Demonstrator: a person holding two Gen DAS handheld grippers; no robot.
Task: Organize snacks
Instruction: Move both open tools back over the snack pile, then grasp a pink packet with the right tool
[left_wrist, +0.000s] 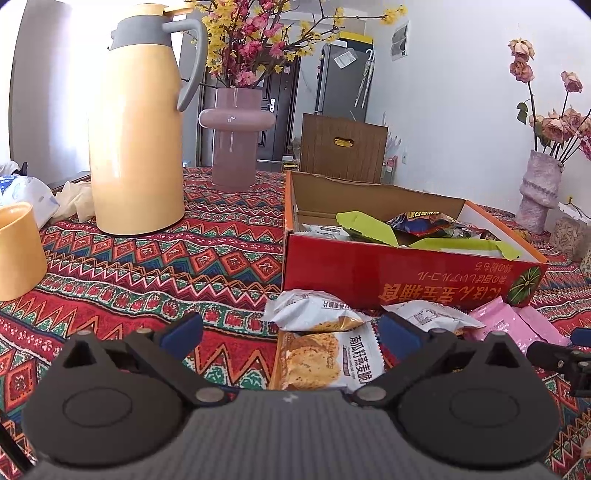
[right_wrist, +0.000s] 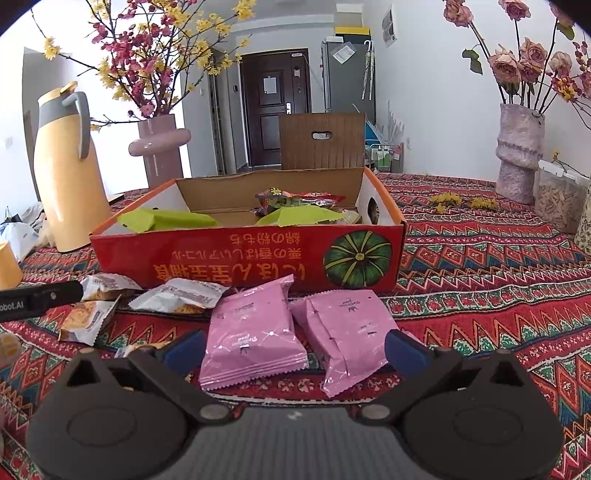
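A red cardboard box (left_wrist: 399, 275) (right_wrist: 207, 254) on the patterned cloth holds green packets (left_wrist: 364, 225) (right_wrist: 173, 219) and a colourful bag (right_wrist: 295, 199). In front of it lie white biscuit packets (left_wrist: 325, 360) (right_wrist: 184, 293) and two pink packets (right_wrist: 251, 339) (right_wrist: 343, 332). My left gripper (left_wrist: 291, 338) is open, low over the cloth, with a biscuit packet between its fingers. My right gripper (right_wrist: 295, 349) is open, its fingers either side of the pink packets. A pink packet also shows in the left wrist view (left_wrist: 513, 321).
A yellow thermos jug (left_wrist: 136, 125) (right_wrist: 68, 173) and a yellow cup (left_wrist: 18, 251) stand at the left. A pink vase of blossom (left_wrist: 234, 136) (right_wrist: 160, 147) stands behind, a rose vase (right_wrist: 519, 155) and a jar (right_wrist: 557, 195) at the right. A brown chair back (right_wrist: 321, 142) is beyond the box.
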